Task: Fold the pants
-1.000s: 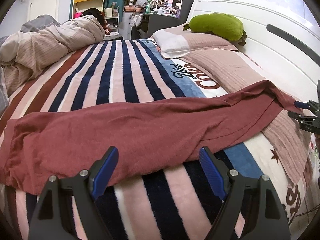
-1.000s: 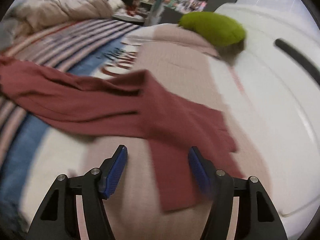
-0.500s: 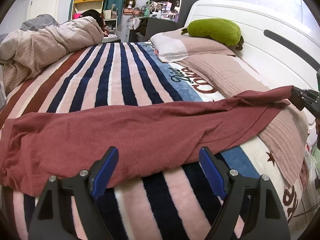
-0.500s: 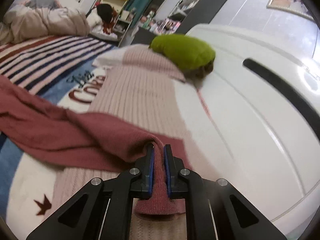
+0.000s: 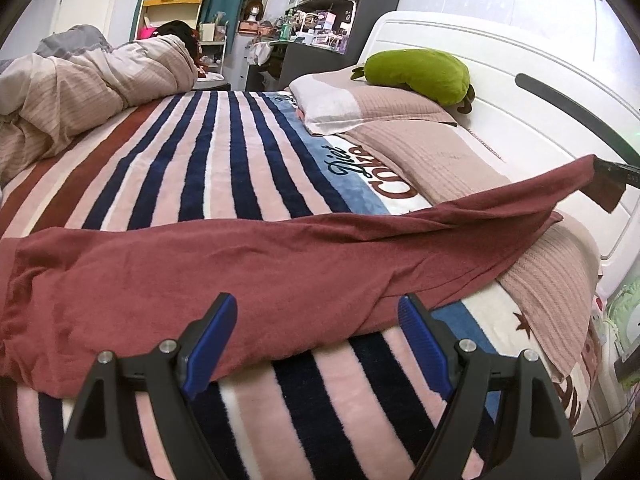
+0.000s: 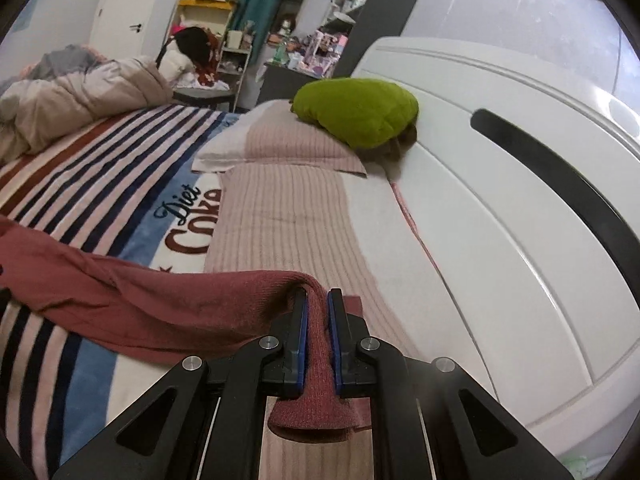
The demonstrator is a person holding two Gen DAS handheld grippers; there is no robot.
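Dark red pants [image 5: 224, 272] lie stretched across a striped blanket on the bed. My left gripper [image 5: 316, 332] hovers open just over their near edge, nothing between its blue pads. Off to the far right, the leg end of the pants is lifted off the bed by my right gripper [image 5: 612, 176]. In the right wrist view that gripper [image 6: 317, 312] is shut on the pants [image 6: 152, 304], the red cuff pinched between the pads and hanging down behind them.
A pink ribbed pillow [image 6: 280, 216] lies under the lifted leg, with a green plush toy [image 5: 416, 72] on a second pillow behind. The white headboard [image 6: 500, 208] runs along the right. A rumpled duvet [image 5: 80, 88] is heaped at the far left.
My right gripper closed on the pants cuff, then rose, pulling the leg end up off the pillow. The left gripper stayed open in about the same place.
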